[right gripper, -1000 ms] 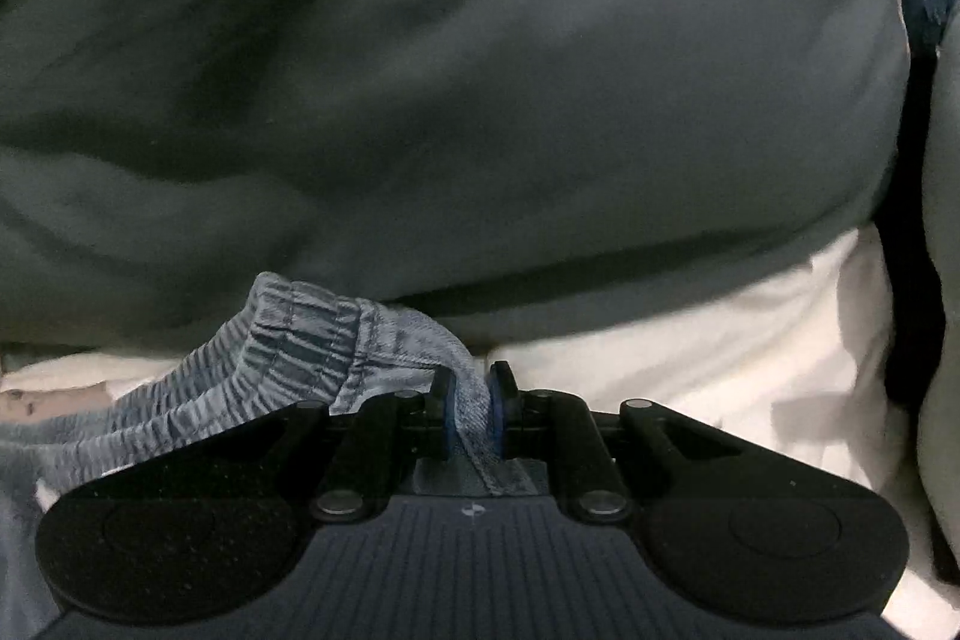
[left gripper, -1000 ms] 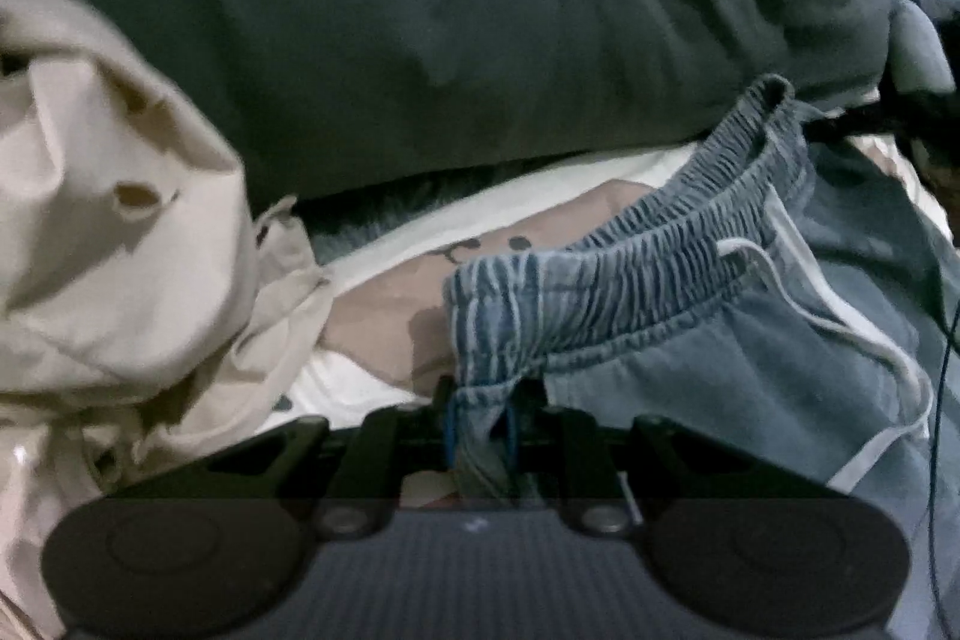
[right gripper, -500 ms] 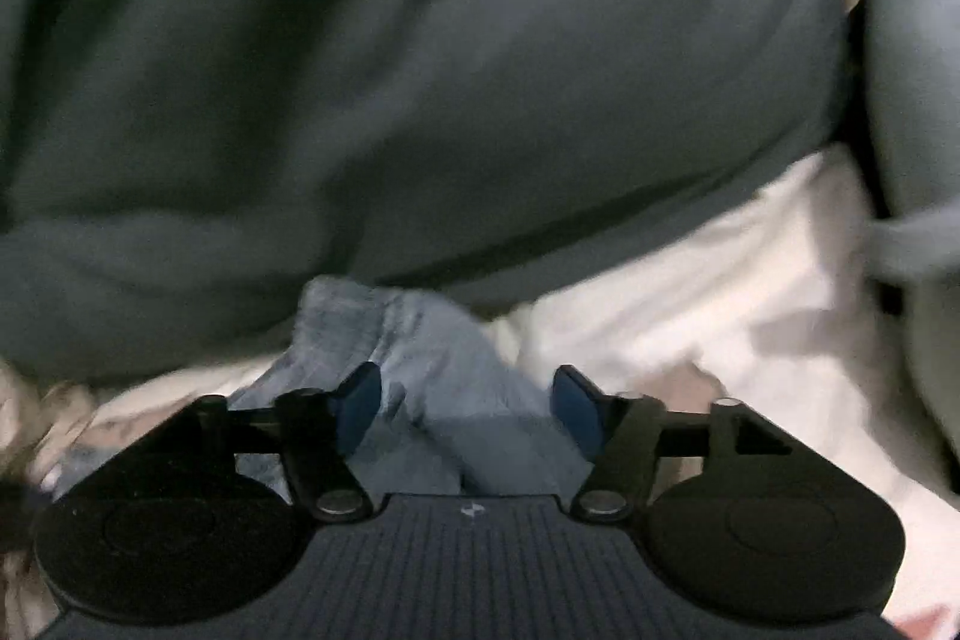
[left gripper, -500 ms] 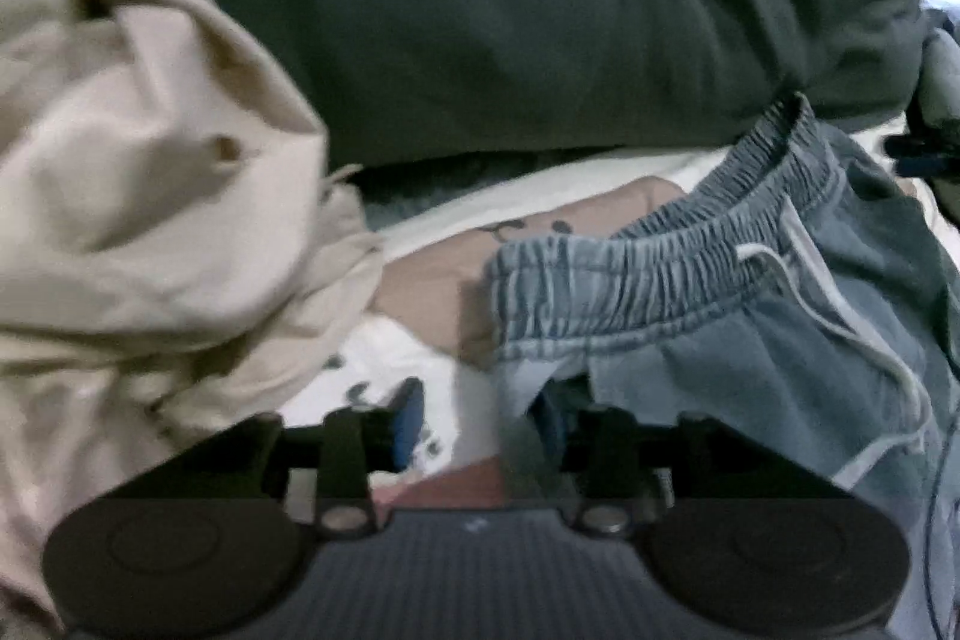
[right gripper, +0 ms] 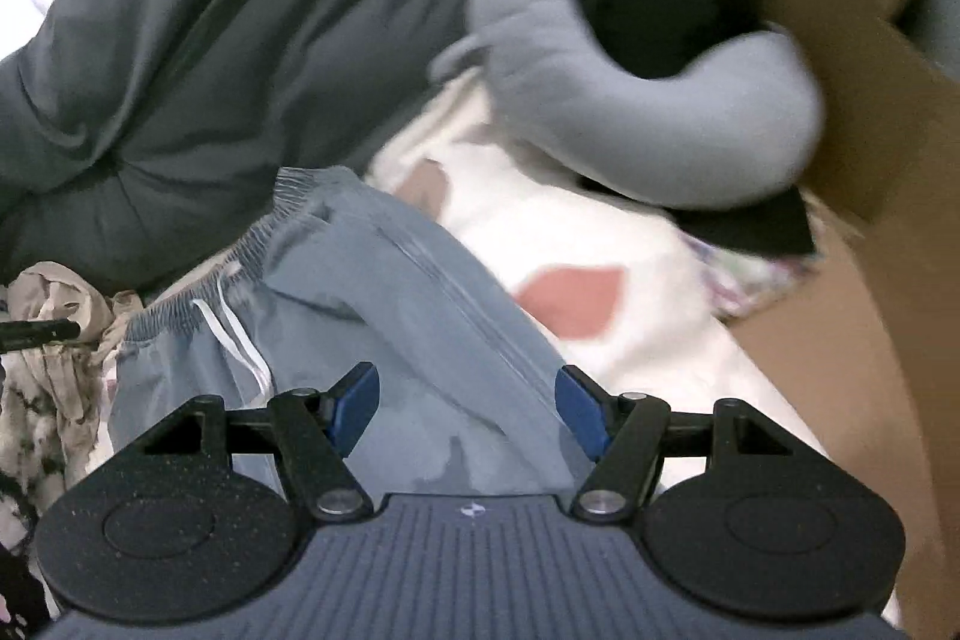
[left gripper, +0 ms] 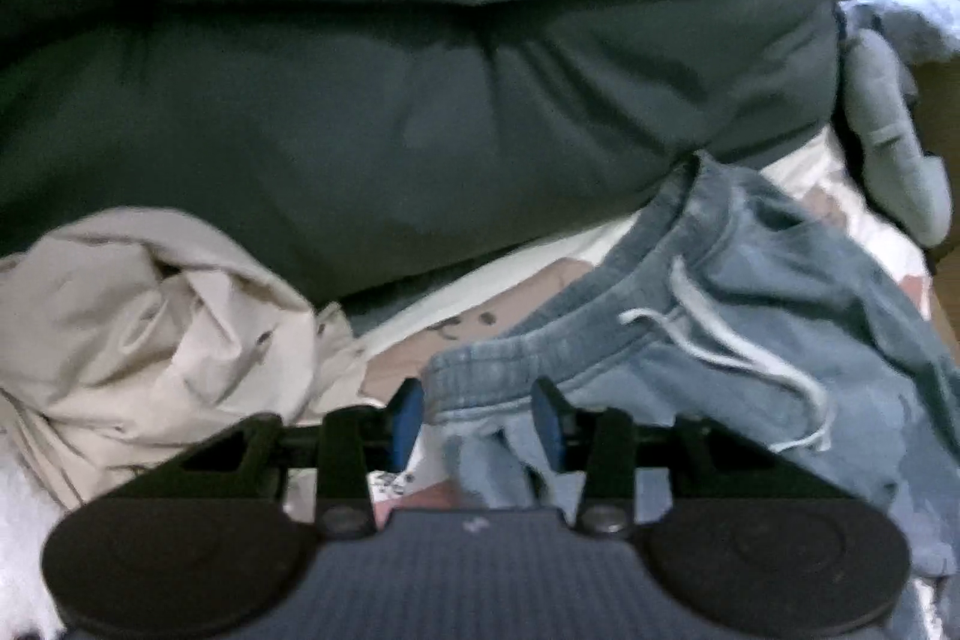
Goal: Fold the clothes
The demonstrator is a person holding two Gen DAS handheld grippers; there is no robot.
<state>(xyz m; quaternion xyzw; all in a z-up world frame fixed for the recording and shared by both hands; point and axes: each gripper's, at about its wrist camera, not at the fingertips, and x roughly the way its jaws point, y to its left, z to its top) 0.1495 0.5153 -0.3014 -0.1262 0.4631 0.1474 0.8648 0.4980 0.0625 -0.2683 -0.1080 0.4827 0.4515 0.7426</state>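
Blue denim-look shorts with an elastic waistband and a white drawstring lie on a patterned white sheet. In the left wrist view my left gripper is open, its blue pads either side of the waistband's left corner, with cloth loose between them. In the right wrist view the shorts lie flat ahead, waistband at the far end. My right gripper is open wide above the near part of the shorts, holding nothing.
A big dark green duvet is bunched along the far side. A crumpled beige garment lies left of the shorts. A grey neck pillow and brown cardboard sit to the right on the sheet.
Both grippers, shut on the waistband corners one second ago, have opened and let the shorts drop. Both have pulled back; the right one has swung right and now looks along the shorts.
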